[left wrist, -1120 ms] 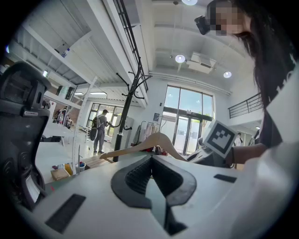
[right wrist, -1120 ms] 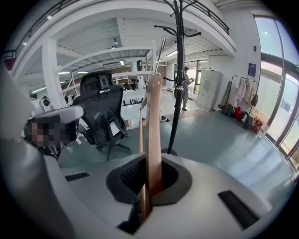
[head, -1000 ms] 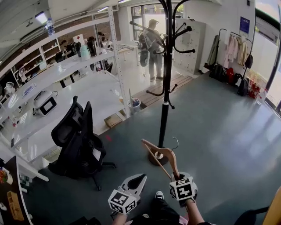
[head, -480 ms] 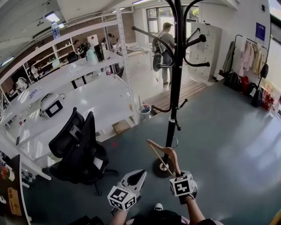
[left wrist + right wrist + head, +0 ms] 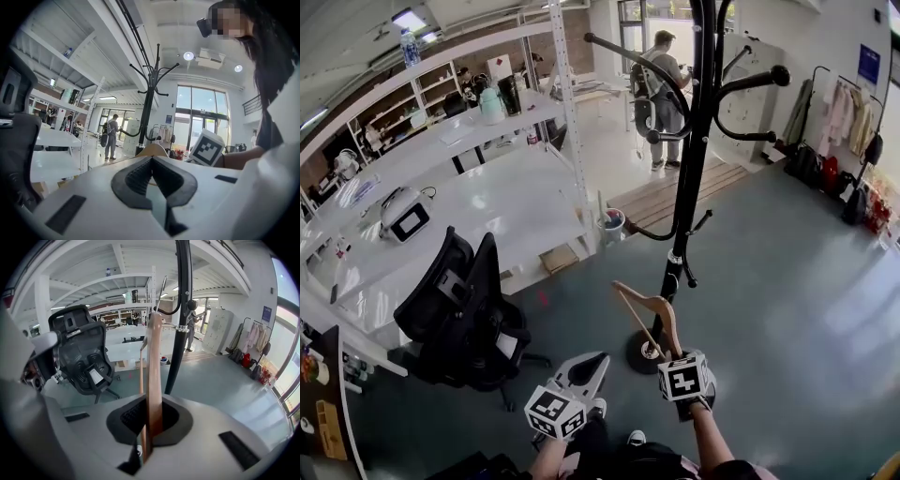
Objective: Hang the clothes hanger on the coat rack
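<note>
A light wooden clothes hanger (image 5: 649, 309) with a metal hook stands upright in my right gripper (image 5: 673, 359), which is shut on one of its arms. In the right gripper view the hanger (image 5: 153, 366) rises from between the pads, with the coat rack pole (image 5: 180, 310) just behind it. The black coat rack (image 5: 692, 187) stands directly ahead, its curved hooks high above the hanger and its round base on the floor. My left gripper (image 5: 596, 360) hovers to the left of the hanger, shut and holding nothing. The left gripper view shows the rack (image 5: 149, 103) farther off.
A black office chair (image 5: 464, 309) stands to the left, in front of long white shelving (image 5: 441, 197). A person (image 5: 661, 89) stands beyond the rack near a wooden step. A rail of hanging clothes (image 5: 839, 117) and bags lines the right wall. The floor is grey.
Both grippers and the hanger have moved forward towards the coat rack, which now looms larger and nearer. The grip on the hanger is unchanged.
</note>
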`<state>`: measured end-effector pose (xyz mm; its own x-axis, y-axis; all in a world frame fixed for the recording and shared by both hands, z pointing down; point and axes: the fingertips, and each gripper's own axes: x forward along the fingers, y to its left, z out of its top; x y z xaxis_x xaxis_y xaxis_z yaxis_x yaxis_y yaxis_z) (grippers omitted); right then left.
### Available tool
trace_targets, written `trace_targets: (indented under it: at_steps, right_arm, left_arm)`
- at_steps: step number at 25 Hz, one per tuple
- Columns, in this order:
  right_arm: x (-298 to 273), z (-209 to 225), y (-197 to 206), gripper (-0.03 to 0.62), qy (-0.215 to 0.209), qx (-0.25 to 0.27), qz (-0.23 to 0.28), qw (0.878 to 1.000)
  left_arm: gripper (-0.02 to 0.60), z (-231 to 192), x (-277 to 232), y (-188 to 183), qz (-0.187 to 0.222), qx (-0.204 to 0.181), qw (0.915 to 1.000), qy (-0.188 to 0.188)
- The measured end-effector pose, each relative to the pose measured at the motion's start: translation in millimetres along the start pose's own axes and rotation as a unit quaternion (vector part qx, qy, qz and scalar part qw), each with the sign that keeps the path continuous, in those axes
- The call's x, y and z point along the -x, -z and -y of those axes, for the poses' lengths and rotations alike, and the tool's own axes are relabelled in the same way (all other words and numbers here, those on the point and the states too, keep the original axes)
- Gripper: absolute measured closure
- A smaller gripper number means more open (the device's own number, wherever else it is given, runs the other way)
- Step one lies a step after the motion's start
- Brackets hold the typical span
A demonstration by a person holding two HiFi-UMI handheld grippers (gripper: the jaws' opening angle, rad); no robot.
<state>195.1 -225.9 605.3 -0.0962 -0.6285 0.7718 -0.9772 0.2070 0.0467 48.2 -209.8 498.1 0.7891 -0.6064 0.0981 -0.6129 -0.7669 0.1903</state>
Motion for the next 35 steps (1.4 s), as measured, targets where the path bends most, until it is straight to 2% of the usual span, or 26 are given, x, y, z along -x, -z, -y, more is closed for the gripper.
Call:
trace_targets:
  at_steps: [10, 21, 25, 31, 35]
  right_arm:
    - [-54, 9, -62, 0.588, 0.041, -0.046, -0.004, 0.998]
    - [-111, 25, -114, 0.588, 0.07, -0.09, -0.028, 0.993]
    - [-132, 30, -114, 0.588, 0.066, -0.105, -0.039, 0.991]
    - [-144, 15, -89, 0.588, 0.063, -0.111, -0.072, 0.989]
    - [-143, 17, -100, 0.579, 0.067, -0.141, -0.025, 0.987]
  left_arm:
    - [0.581, -64, -56, -35, -0.01, -0.025, 0.9963, 0.082]
    - [0.581, -100, -92, -35, -0.031, -0.03, 0.9856, 0.163]
    - [0.581, -104, -95, -31, -0.038, -0.026, 0.9829, 0.178]
    - [0.581, -110, -93, -27, -0.045, -0.02, 0.9813, 0.186]
    - [0.581, -120, -91, -28, -0.043, -0.016, 0.9829, 0.179]
